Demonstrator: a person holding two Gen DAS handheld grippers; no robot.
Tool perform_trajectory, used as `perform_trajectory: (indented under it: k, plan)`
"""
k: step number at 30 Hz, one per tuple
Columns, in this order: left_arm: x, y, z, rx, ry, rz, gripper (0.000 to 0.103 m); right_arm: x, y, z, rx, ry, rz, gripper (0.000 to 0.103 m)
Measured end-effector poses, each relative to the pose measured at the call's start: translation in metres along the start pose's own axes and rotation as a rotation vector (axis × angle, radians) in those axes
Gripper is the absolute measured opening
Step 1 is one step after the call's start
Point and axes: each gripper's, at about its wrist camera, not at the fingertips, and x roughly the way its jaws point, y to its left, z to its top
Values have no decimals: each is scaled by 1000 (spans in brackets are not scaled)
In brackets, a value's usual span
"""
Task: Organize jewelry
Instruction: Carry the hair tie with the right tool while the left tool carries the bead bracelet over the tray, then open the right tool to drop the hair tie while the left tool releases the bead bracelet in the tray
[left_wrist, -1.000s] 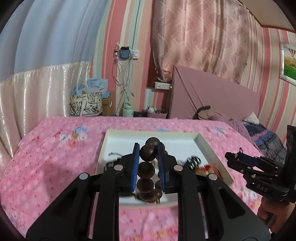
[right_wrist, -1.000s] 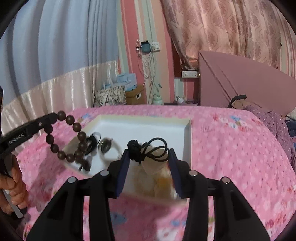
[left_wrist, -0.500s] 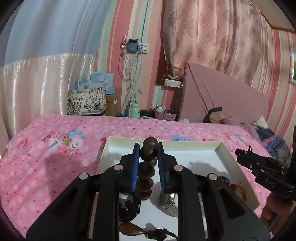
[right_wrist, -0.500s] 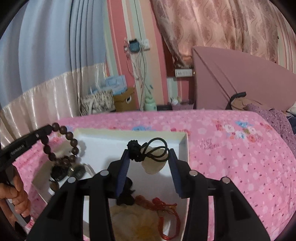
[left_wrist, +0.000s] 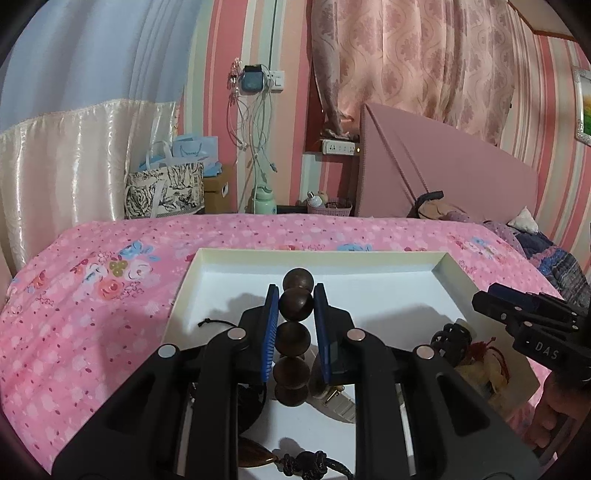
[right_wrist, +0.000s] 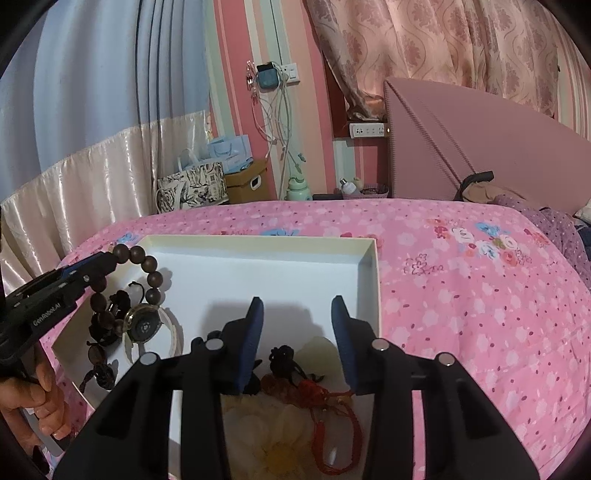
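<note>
L tool (left_wrist: 294, 317) tilted down, gripping beads (left_wrist: 294, 341)

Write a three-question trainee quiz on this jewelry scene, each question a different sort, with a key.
1. True or false: the left gripper is shut on the dark bead bracelet.
2. Multiple choice: the white tray rests on A) a wooden desk, B) the pink floral bedspread, C) a glass shelf.
3. Fill in: between the right gripper's pads there is ____.

Key
1. True; the blue pads clamp one bead.
2. B.
3. Nothing; the jaws stand apart over the tray, and the black cord pendant lies in the tray below.
</note>
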Motion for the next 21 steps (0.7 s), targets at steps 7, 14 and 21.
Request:
perform_trajectory:
  k: [7, 14, 21]
  plan:
    - [12, 2, -10, -9, 41, -1, 17, 1, 1, -1, 3, 4, 2, 38]
    - [17, 0, -13, -6, 53, 2, 18, 3, 7, -6, -19, 18, 7, 38]
    - [23, 10, -16, -61, 75, -8, 29, 3, 3, -8, -1, 11, 4, 39]
